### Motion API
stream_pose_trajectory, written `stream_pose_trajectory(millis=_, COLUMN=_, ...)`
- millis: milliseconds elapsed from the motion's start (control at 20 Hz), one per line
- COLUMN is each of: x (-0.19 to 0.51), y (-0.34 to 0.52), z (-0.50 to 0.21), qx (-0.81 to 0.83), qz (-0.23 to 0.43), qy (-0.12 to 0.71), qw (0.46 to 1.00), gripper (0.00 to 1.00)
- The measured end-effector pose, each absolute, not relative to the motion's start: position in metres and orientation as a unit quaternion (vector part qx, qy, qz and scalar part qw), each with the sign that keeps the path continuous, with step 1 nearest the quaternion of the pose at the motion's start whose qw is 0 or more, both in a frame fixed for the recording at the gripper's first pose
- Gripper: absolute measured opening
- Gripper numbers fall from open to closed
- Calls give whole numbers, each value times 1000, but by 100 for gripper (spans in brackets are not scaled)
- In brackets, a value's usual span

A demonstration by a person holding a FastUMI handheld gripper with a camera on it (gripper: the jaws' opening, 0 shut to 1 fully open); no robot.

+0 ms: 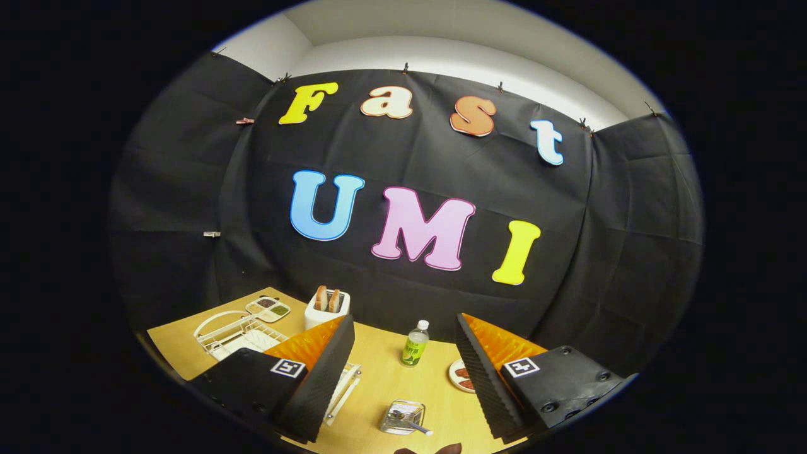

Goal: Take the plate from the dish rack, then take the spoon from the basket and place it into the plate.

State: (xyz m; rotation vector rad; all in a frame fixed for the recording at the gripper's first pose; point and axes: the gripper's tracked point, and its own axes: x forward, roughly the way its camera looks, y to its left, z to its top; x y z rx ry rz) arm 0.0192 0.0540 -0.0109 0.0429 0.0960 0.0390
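Hand-held gripper point(403, 378) hovers above the tabletop point(378, 384) with its fingers spread wide and nothing between them. Beyond the left finger sits the white wire rack point(230, 334); a pale flat shape lies in it that may be the plate, though I cannot tell for sure. Just ahead, between the fingers and low down, stands the small clear basket point(402, 417) with the spoon point(410, 424) lying in it, handle poking out over the rim.

As a judgement: the plate is likely stiff, smooth and breakable, so it wants a firm pinch on its rim, lifted clear of the wires before any swing. The spoon looks light, thin and slick; the protruding handle is the place to take hold, square across it so it does not twist out. The basket seems light enough to shift if nudged.

Farther off stand a toaster point(326, 306), a bottle point(415, 343) and a dish point(461, 375).
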Motion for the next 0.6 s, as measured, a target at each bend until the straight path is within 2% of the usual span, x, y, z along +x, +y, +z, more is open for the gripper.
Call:
stream_pose_trajectory(millis=250, x=35, y=93, z=-29, qx=56, qz=41, qy=98, qw=993, gripper=98)
stream_pose_trajectory(millis=600, x=60, y=145, z=-88, qx=75, qz=45, qy=224, qw=971, gripper=98)
